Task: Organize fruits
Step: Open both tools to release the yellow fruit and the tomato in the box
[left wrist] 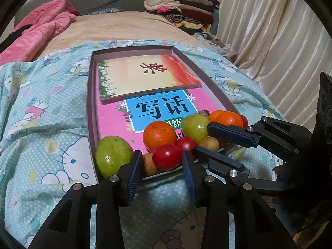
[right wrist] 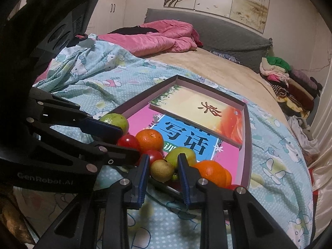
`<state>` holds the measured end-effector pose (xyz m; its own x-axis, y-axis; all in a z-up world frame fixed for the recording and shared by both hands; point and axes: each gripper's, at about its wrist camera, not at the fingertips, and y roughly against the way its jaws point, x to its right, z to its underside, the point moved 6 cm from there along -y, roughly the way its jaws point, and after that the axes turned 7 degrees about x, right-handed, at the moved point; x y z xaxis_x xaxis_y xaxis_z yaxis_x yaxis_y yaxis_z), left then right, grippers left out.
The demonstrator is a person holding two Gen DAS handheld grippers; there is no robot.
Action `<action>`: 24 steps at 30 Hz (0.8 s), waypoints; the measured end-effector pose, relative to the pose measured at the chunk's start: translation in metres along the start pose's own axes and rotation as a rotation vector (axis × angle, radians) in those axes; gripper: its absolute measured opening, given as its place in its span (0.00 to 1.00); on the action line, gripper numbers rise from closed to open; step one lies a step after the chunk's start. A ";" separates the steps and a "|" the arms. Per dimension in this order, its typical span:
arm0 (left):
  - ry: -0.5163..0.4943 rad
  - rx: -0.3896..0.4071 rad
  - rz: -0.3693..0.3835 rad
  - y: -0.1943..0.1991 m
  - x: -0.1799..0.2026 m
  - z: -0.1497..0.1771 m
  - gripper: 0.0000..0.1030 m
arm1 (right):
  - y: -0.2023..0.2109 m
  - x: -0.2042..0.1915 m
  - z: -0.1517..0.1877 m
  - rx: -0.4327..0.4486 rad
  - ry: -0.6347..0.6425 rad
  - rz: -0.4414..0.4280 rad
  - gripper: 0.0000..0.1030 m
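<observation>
A shallow box tray [left wrist: 92,95] lies on the bed with two books inside. Fruit is piled at its near end: two green fruits [left wrist: 113,155] [left wrist: 195,126], oranges [left wrist: 159,136] [left wrist: 230,119], red tomatoes [left wrist: 167,156] [left wrist: 186,143] and small brown fruits [left wrist: 208,143]. My left gripper [left wrist: 162,159] is open with a red tomato between its fingers. My right gripper [right wrist: 162,167] is open around a small brown fruit [right wrist: 161,170]. It also shows in the left wrist view [left wrist: 204,138], coming in from the right.
The tray [right wrist: 247,137] rests on a blue cartoon-print quilt [left wrist: 41,124]. A pink blanket [left wrist: 41,33] lies at the back left, and folded clothes [left wrist: 182,10] are stacked at the back. Cream curtains [left wrist: 269,37] hang on the right.
</observation>
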<state>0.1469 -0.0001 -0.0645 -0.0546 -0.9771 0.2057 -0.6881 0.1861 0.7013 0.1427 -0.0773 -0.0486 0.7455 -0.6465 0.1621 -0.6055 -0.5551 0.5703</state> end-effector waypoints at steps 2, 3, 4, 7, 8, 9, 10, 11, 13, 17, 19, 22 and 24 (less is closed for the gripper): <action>0.001 0.001 0.000 0.000 0.000 0.000 0.40 | 0.000 0.000 0.000 0.003 0.003 0.002 0.27; 0.000 0.001 0.000 0.000 0.000 0.000 0.40 | 0.000 0.000 0.000 0.004 0.004 0.005 0.27; -0.001 0.000 -0.001 0.000 0.000 0.000 0.40 | 0.000 0.001 0.000 0.004 0.004 0.005 0.27; -0.004 0.002 -0.003 0.000 0.000 0.000 0.40 | 0.000 0.001 0.000 0.003 0.011 0.012 0.27; -0.008 0.003 -0.006 0.000 0.000 0.000 0.40 | 0.000 0.001 0.000 0.004 0.013 0.013 0.27; -0.011 0.005 -0.008 0.001 0.001 -0.001 0.40 | 0.000 0.001 0.000 0.006 0.017 0.017 0.27; -0.014 0.007 -0.010 0.001 0.001 -0.001 0.40 | 0.000 0.000 0.000 0.008 0.022 0.021 0.27; -0.015 0.008 -0.010 0.002 0.001 -0.001 0.40 | 0.001 0.000 0.000 0.009 0.024 0.025 0.27; -0.011 0.012 -0.006 0.003 0.001 -0.002 0.41 | 0.002 0.000 -0.001 0.014 0.022 0.022 0.27; -0.012 0.016 -0.006 0.005 0.001 -0.002 0.41 | 0.003 0.002 -0.001 0.014 0.013 0.020 0.29; -0.016 0.020 -0.010 0.006 0.001 -0.003 0.42 | 0.002 0.002 0.000 0.010 0.014 0.021 0.30; -0.014 0.025 -0.007 0.008 0.001 -0.004 0.44 | 0.003 0.002 -0.002 0.018 0.015 0.024 0.30; -0.012 0.031 -0.006 0.009 0.001 -0.005 0.46 | 0.002 0.002 -0.001 0.014 0.011 0.022 0.31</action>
<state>0.1438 0.0014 -0.0546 -0.0593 -0.9793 0.1933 -0.7106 0.1775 0.6809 0.1434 -0.0792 -0.0458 0.7345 -0.6533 0.1833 -0.6259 -0.5479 0.5550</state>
